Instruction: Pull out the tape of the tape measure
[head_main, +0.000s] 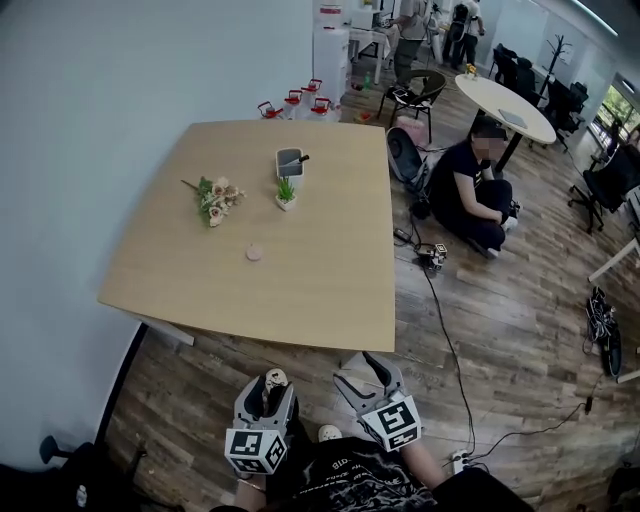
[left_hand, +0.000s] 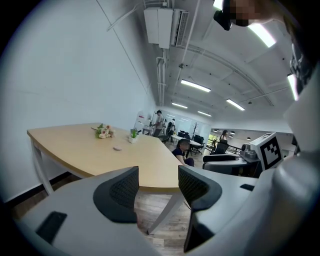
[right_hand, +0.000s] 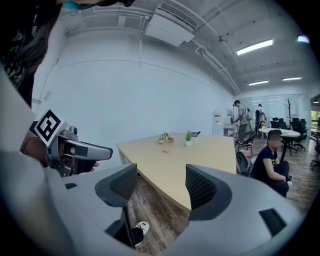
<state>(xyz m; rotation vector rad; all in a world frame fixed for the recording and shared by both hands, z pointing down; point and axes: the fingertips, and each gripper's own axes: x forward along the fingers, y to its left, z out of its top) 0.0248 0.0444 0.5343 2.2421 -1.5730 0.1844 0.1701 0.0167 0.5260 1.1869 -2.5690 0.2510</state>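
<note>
Left gripper (head_main: 268, 392), right gripper (head_main: 366, 374): jaws apart, nothing between, held off the wooden table's (head_main: 300, 295) near edge. Small pink round item (head_main: 254, 253) mid-tabletop.

The person wears a black shirt (head_main: 352, 476) with pale lettering and light shoes (head_main: 329, 433). The left claw (head_main: 272, 386) and right claw (head_main: 361, 368) are grey shells with black ribbed pads (left_hand: 121, 190), each bearing a cube (head_main: 256, 450) of black-and-white square markers.
</note>
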